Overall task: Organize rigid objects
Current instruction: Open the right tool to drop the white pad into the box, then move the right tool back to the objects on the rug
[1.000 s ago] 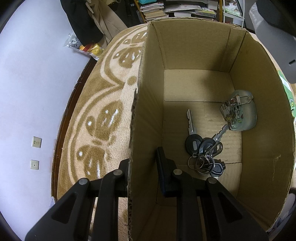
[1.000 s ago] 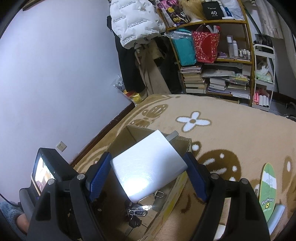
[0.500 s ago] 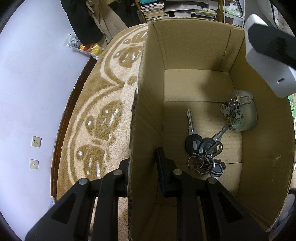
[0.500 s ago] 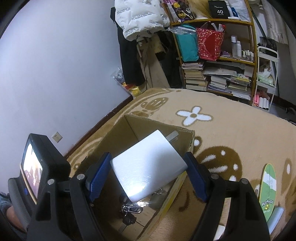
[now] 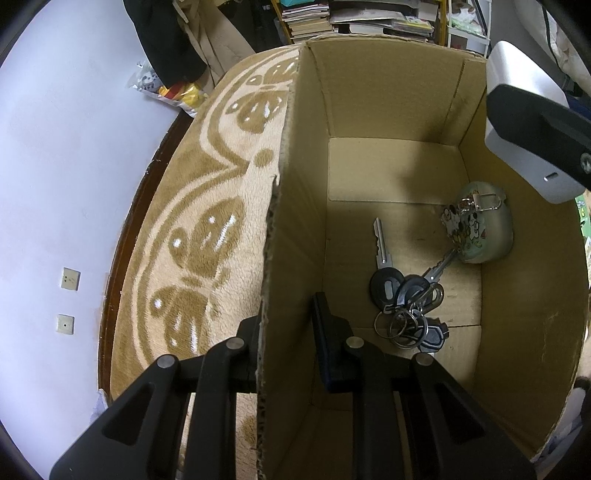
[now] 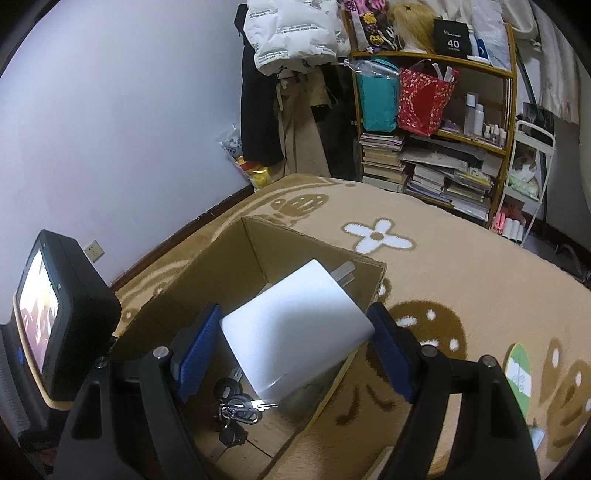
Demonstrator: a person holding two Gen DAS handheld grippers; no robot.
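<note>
White charger (image 6: 295,325) pinched by right tool (image 6: 295,343) above cardboard box (image 5: 291,229), whose wall left tool (image 5: 286,343) clamps.

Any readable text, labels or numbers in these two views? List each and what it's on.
"40": white number on the black box on top of the shelf; the small line under it is too blurred to read.
White puffy jacket: rows of print, too small to read.
Book spines on the shelf: illegible.
Green oval card on the carpet: print too small to read.
Cartoon keychain tag in the cardboard box: pictures only, no words legible.
</note>
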